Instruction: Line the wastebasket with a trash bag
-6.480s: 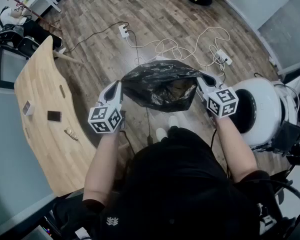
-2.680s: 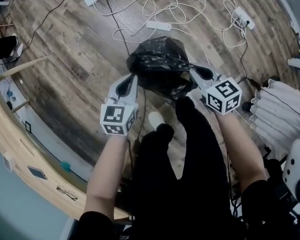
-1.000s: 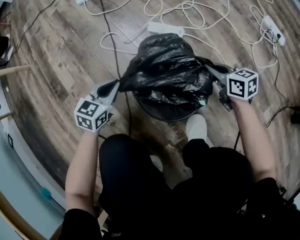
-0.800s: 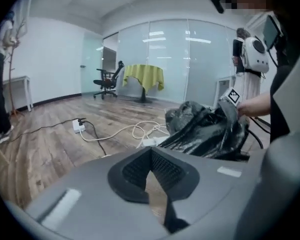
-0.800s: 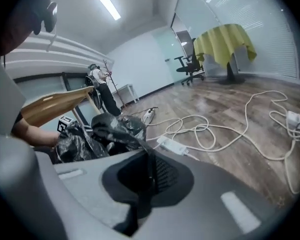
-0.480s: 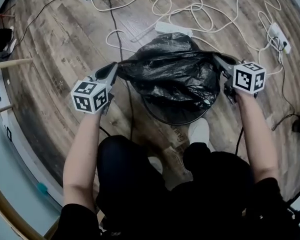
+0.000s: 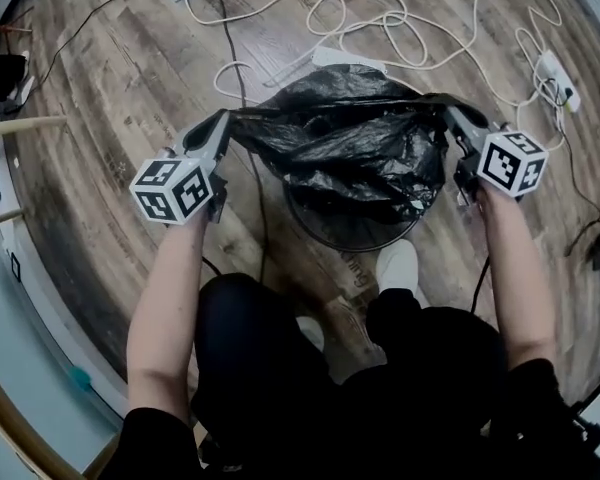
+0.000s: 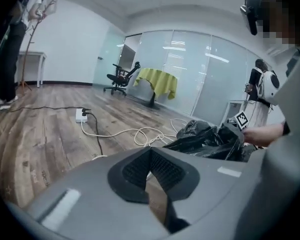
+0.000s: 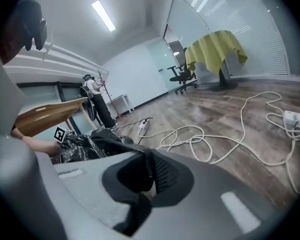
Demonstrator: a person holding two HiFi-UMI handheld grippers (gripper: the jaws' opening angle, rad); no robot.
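Trash bag [image 7: 345, 143], black and crinkled, hangs stretched wide open just above a round wastebasket [image 7: 322, 228] on the wooden floor. The left gripper [image 7: 223, 123] is clamped on the bag's left rim and the right gripper [image 7: 452, 114] on its right rim (both pairs of jaws pinched together on the film). White cables [image 7: 380, 23] loop across the floor beyond, and the person's shoe [image 7: 398, 265] stands just beside the basket.

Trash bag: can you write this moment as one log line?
left gripper shut on trash bag | right gripper shut on trash bag | trash bag stretched above wastebasket
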